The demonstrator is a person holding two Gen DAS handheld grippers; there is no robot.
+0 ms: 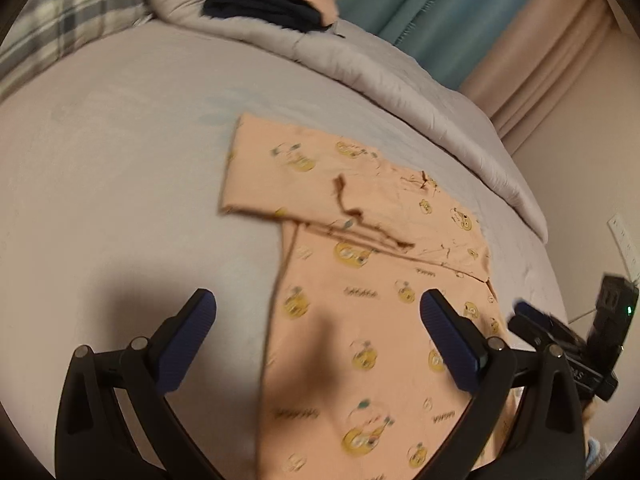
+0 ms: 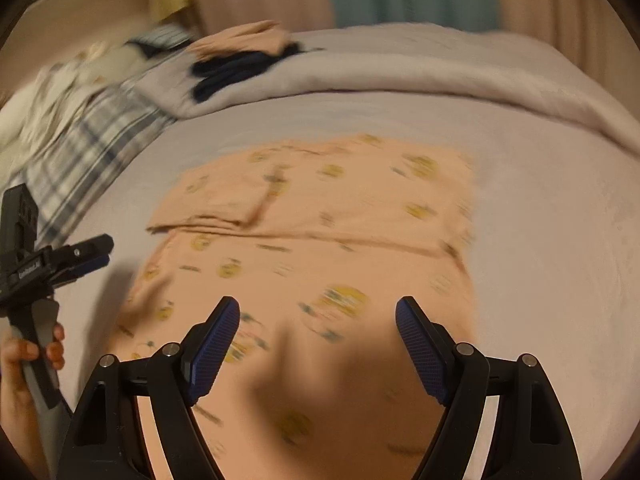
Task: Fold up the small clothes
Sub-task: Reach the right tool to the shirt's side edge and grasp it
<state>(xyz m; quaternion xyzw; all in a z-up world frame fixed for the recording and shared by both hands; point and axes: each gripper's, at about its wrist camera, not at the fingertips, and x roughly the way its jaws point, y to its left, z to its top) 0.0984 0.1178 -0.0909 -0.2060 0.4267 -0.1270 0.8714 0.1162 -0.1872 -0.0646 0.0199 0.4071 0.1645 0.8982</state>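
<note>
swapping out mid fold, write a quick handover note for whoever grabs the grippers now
Left gripper: open, empty, above the near left part of the garment.
Right gripper: open, empty, above the garment's near end.
Peach cartoon-print garment: flat on the grey bed sheet, one sleeve folded across the chest.
Finished pile, dark navy item with a peach one on top, sits on the rolled duvet.
Done: a first fold, it seems.
Left: remaining folds, then probably move it to the pile.

Grey-sheeted bed (image 1: 100, 160), teal and beige curtains (image 1: 460, 20) behind
</note>
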